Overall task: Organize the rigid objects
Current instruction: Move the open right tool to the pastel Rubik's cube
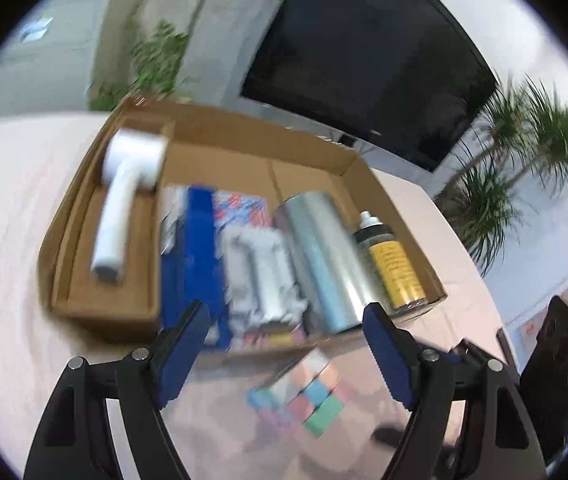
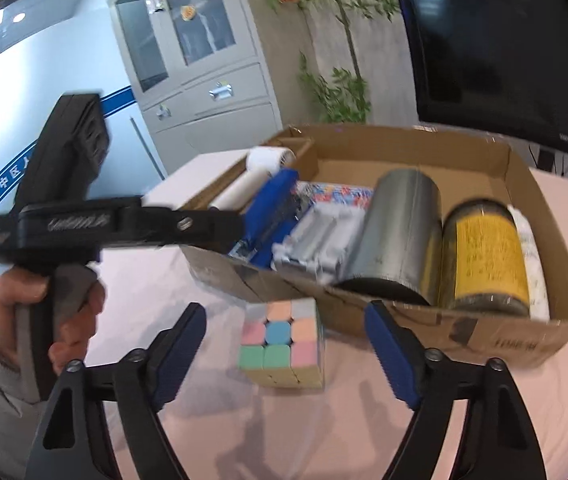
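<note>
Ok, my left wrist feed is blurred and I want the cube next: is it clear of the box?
Observer: Right wrist view shows it sharp: the cube stands flat, outside the box, just before its front wall.
Operator: Anything past the yellow bottle?
Observer: Yes, a white bottle lies between the yellow bottle and the box's right wall.
Operator: Is the right gripper ready?
Observer: The right gripper is open and empty, with the cube straight ahead of it.
</note>
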Demonstrator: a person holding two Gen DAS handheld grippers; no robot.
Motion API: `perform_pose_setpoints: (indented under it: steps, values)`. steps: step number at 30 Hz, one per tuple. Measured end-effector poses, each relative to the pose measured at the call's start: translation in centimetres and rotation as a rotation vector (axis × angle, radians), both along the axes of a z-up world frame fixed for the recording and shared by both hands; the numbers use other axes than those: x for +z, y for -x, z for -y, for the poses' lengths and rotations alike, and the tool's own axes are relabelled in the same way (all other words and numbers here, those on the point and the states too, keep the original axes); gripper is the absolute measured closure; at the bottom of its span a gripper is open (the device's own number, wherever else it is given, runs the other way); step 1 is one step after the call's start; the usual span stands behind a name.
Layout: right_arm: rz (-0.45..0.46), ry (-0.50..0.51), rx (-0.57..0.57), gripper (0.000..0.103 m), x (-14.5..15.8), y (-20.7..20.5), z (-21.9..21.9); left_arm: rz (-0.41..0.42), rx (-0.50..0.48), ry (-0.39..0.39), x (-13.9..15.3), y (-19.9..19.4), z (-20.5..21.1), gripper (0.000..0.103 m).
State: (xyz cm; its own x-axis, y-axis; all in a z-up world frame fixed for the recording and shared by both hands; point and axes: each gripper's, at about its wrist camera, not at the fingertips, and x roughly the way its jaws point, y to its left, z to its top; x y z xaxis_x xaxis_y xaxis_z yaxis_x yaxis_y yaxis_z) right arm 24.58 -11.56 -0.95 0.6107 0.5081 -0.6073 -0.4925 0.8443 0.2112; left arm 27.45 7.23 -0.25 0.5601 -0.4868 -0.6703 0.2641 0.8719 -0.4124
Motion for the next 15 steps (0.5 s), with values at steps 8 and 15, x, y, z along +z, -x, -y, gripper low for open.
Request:
perform_pose_setpoints:
  steps: [8,15]
  values:
    - [-0.093,-0.063,-0.028,0.027,-2.3,1.7,1.9,-0.166,-0.088,-0.174,-2.4,-4.8,6.0,0.063]
    - [-0.14,-0.105,-0.105,0.028,-3.7,3.2,6.8,-0.262,-0.055,-0.143,-3.7,-5.3,5.8,0.076]
